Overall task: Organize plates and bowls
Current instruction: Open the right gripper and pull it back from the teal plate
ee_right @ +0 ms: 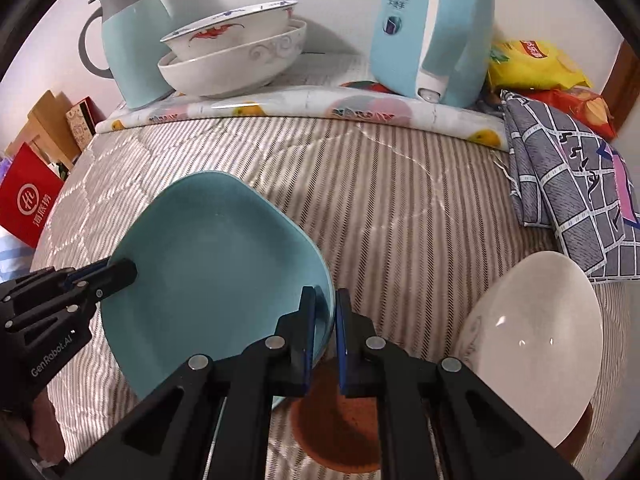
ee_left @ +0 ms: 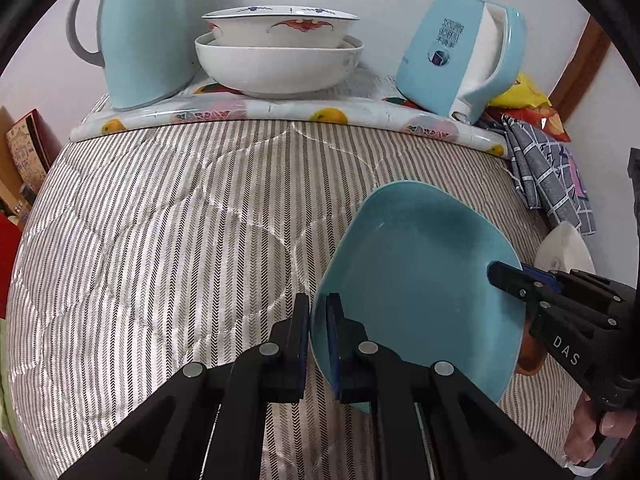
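Both claws, left [ee_left: 318, 312] and right [ee_right: 325, 308], pinched the blue plate's [ee_right: 216, 264] rim; two bowls [ee_left: 278, 48] stacked, white bowl [ee_right: 532, 344] left.

Covered by a striped quilt [ee_right: 400, 208]; bore a fruit-print mat [ee_left: 280, 110], checked cloth [ee_right: 576, 200], white bowl [ee_right: 536, 368] and brown coaster [ee_right: 340, 432].

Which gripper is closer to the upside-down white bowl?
Right. The right gripper grips the blue plate at its edge beside the white bowl; the left gripper grips the plate's opposite edge.
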The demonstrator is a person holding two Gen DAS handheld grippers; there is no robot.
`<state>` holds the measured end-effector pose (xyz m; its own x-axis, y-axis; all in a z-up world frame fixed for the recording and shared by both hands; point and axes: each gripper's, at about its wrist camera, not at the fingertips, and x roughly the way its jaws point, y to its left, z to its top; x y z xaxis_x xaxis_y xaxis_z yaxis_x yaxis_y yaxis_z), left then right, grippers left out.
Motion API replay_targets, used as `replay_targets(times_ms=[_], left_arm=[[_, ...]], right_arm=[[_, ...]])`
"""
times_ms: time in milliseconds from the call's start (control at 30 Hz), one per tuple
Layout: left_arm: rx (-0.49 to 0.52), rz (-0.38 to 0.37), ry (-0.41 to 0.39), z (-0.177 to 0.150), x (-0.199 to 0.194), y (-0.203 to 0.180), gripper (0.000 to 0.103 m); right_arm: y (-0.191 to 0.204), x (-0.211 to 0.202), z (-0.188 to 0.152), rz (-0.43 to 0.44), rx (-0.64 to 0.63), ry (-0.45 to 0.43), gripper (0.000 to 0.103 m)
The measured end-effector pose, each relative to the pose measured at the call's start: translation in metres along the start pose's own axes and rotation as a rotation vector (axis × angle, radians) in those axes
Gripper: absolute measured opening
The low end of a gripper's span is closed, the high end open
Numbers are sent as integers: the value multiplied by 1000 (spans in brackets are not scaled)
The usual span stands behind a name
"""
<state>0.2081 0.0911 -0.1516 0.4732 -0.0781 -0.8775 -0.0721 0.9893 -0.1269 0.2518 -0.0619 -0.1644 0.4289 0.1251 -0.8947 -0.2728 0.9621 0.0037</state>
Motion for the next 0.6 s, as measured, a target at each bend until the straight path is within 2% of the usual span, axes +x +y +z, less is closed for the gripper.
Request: replay_targets(times_ms=[167, 233, 300, 333, 600], left_arm=[[-24, -15, 5, 2, -4, 6, 11], [-25, 1, -12, 3, -10, 7, 21], [-27, 16, -21, 3, -15, 8, 28], [-30, 19, -25, 4, -18, 9, 28], [-19, 21, -86, 0, -54, -12, 28]], right_arm=[[3, 5, 0, -1, -18, 14, 13], [3, 2, -1, 5, -17, 2, 24], [3, -5, -1, 11, -12, -20, 35], [3, -11, -1, 15, -10, -37, 39], [-19, -72, -7, 17, 59, -171, 42]])
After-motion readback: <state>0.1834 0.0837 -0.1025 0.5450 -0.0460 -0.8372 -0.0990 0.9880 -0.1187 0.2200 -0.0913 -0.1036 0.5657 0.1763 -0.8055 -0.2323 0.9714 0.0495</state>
